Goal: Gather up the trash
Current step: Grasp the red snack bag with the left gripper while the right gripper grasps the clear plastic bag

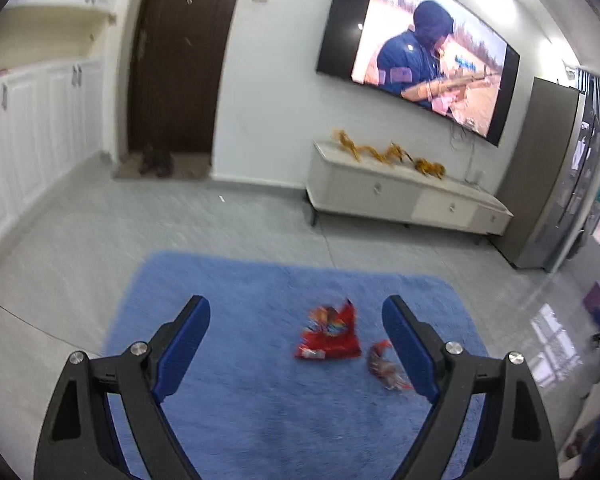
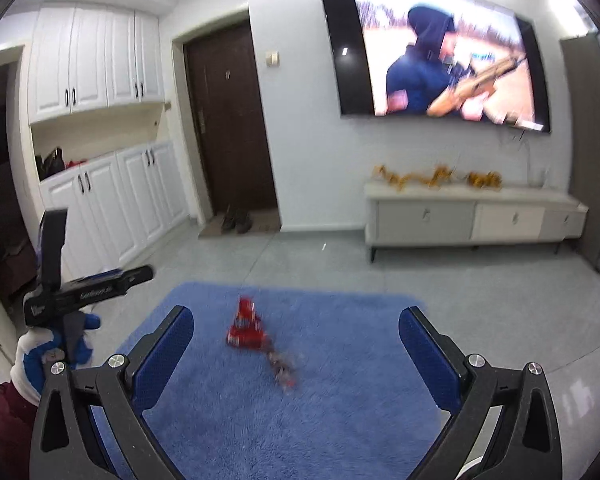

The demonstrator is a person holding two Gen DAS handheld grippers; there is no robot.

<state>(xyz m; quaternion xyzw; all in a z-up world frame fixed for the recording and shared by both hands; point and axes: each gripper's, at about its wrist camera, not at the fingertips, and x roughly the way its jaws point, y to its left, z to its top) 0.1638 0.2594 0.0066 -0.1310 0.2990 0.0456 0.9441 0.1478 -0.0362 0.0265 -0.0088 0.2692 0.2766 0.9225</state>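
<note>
Two wrappers, a red bag [image 1: 327,336] and a crumpled wrapper [image 1: 384,364], are seen mid-frame on one blue rug [image 1: 260,400]; both claws, left claw [image 1: 296,340] and right claw [image 2: 296,348], are spread, empty.

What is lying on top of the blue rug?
On the blue rug lie a red snack wrapper and, beside it, a smaller crumpled wrapper. Whether anything lies under the wrappers cannot be seen; they cover that spot.

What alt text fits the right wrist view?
The open, empty right gripper points at a red snack wrapper and a smaller crumpled wrapper on a blue rug. The left gripper, held in a gloved hand, shows at left. Behind: a wall TV, low cabinet, dark door.
</note>
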